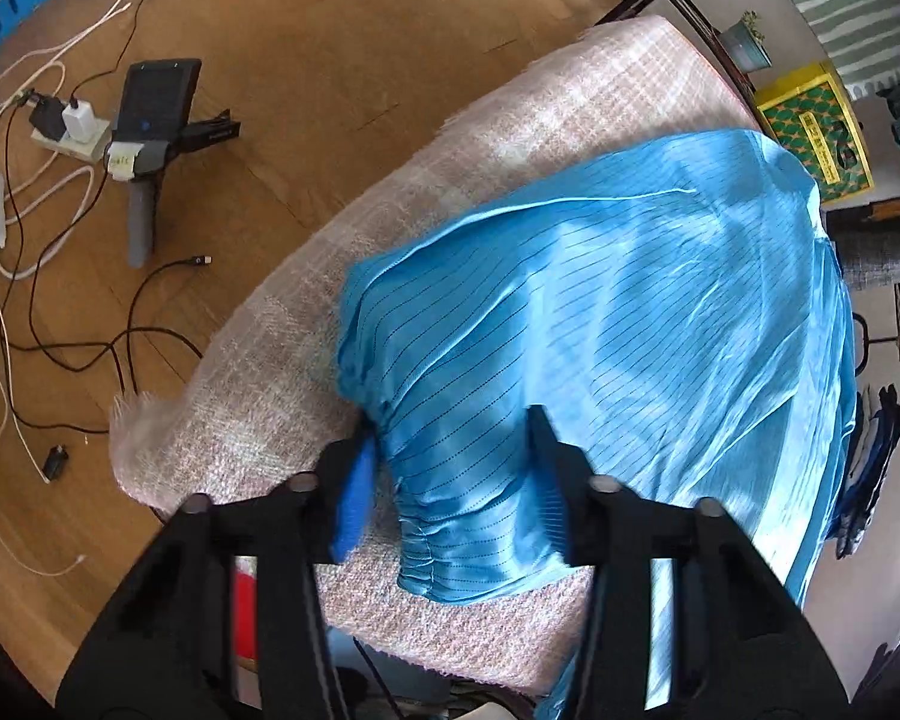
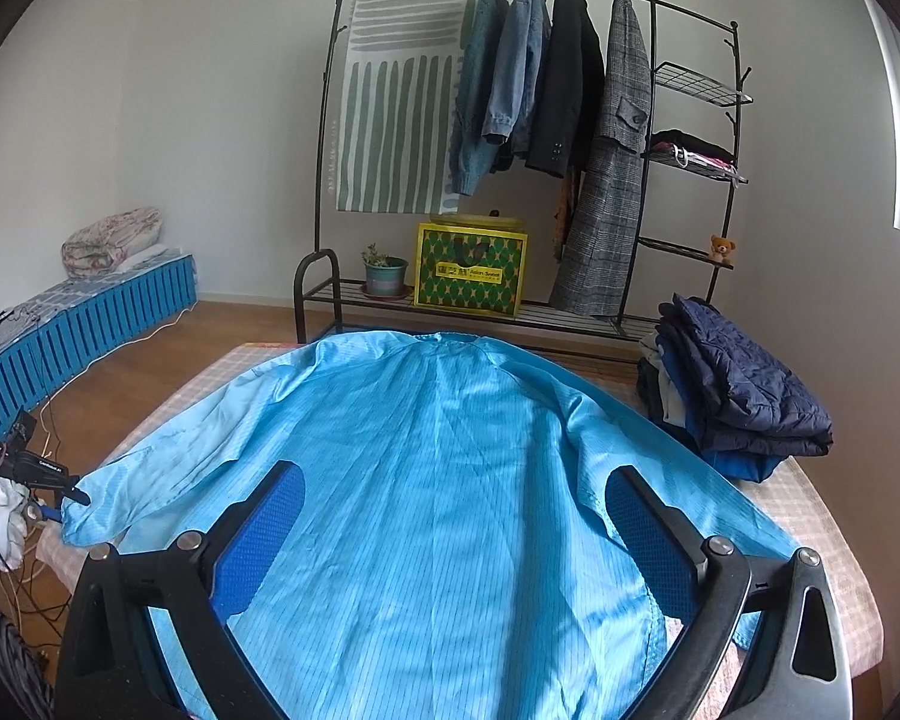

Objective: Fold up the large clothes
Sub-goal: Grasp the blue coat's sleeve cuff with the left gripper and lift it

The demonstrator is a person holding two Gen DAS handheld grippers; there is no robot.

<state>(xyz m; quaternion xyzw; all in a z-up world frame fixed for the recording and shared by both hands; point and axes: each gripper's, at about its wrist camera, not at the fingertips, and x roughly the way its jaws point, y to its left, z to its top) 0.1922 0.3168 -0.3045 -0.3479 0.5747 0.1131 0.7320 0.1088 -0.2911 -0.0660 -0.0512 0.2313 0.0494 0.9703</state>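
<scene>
- The coat point(image 2: 438, 480), a large light-blue striped garment, lies spread back-up on the table point(image 2: 834, 516), which is covered by a pinkish woven cloth. Its collar is at the far edge, toward the rack point(image 2: 630, 150), and its hem is near the right gripper point(image 2: 456, 516).
- Folding has barely begun, by my reading: the body is flat and full-width, and no fold crosses it.
- 1 sleeve point(image 1: 450, 480) stretches out toward the table's left edge, with its gathered cuff near the corner.
- The other sleeve seems to lie along the coat's right side, though I cannot tell whether it is already turned in.
- The left gripper point(image 1: 450, 456) points steeply down at the outstretched sleeve. Its jaws straddle the cuff end with a gap between them. 1 pad point(image 1: 354, 498) stands clear beside the cloth, while the other is buried in it, so the sleeve is bracketed but not yet pinched.
- The right gripper hovers low over the hem, jaws wide apart and holding nothing.
- A pile point(image 2: 744, 390) of 1 dark quilted jacket and other folded clothes sits at the table's right edge, touching the coat's side. These look like finished pieces.
- What is left for this coat: bring the sleeve across the back, deal with the other side, then fold the length up and stack it.
</scene>
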